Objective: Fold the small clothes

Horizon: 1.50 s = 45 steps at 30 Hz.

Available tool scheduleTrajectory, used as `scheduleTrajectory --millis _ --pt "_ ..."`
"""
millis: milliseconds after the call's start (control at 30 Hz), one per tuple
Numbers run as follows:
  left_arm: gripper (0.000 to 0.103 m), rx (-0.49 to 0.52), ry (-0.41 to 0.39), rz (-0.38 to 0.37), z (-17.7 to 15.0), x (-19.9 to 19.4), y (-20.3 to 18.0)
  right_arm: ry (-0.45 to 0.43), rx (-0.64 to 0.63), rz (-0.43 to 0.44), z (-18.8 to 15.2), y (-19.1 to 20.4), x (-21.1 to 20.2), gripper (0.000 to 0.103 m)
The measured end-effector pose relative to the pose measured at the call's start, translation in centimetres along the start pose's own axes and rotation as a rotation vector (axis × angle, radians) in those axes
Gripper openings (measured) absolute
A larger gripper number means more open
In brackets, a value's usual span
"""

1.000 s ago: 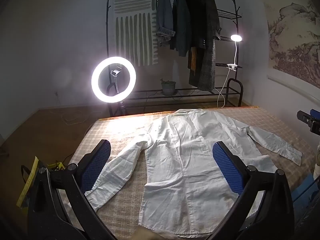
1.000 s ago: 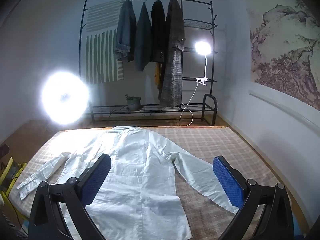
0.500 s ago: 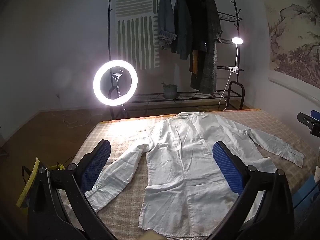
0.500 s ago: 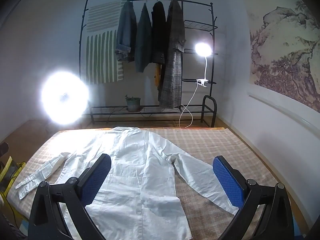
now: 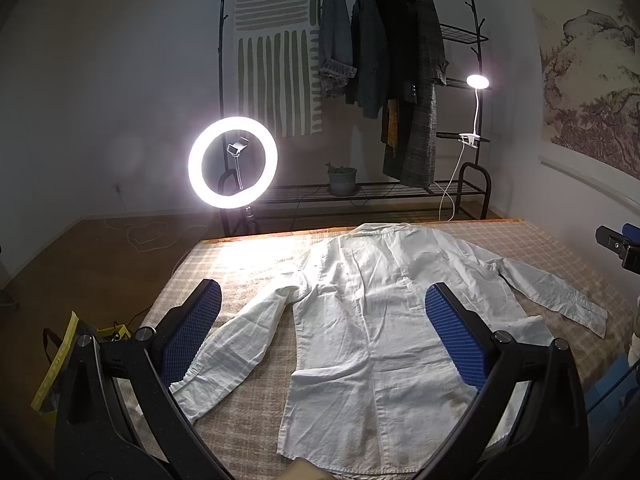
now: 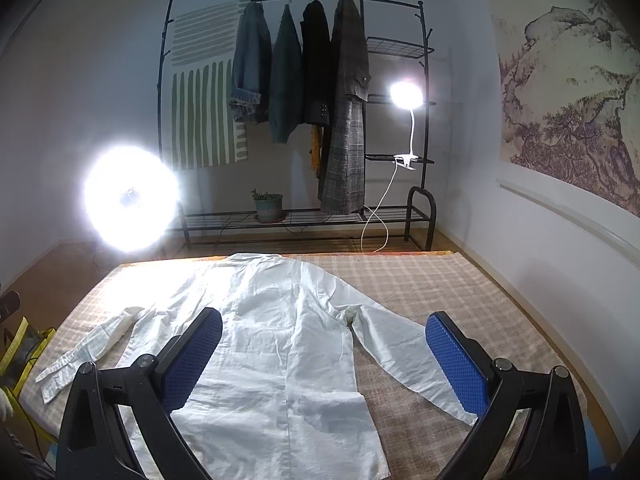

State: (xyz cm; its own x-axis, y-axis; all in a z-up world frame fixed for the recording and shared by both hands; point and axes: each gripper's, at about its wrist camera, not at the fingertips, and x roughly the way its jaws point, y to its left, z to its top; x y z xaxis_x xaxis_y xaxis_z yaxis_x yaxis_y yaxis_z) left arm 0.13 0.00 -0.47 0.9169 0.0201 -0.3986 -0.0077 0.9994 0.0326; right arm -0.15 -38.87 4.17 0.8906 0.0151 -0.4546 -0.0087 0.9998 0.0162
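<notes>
Your left gripper (image 5: 322,340) fills the bottom of the frame, blue-padded fingers (image 5: 454,336) spread wide, nothing between them, held above the white shirt (image 5: 372,320). Shirt lies flat, back side up, on the checked mat (image 5: 248,264), collar toward the top of the frame, both sleeves angled out to the sides. Left sleeve cuff sits just beside your left finger pad. Ring light (image 5: 233,162) glows left of centre, clothes rack (image 5: 360,92) with hung jackets behind it, clip lamp (image 5: 478,82) upper right. Your other gripper (image 5: 618,244) pokes in at the right edge.
</notes>
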Motion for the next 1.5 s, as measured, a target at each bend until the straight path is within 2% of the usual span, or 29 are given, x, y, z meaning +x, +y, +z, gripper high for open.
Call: scheduleTrajectory --millis 1500 --pt "0.103 -0.005 0.001 -0.001 0.07 0.00 0.10 0.002 0.005 0.008 -0.12 0.36 -0.01 0.103"
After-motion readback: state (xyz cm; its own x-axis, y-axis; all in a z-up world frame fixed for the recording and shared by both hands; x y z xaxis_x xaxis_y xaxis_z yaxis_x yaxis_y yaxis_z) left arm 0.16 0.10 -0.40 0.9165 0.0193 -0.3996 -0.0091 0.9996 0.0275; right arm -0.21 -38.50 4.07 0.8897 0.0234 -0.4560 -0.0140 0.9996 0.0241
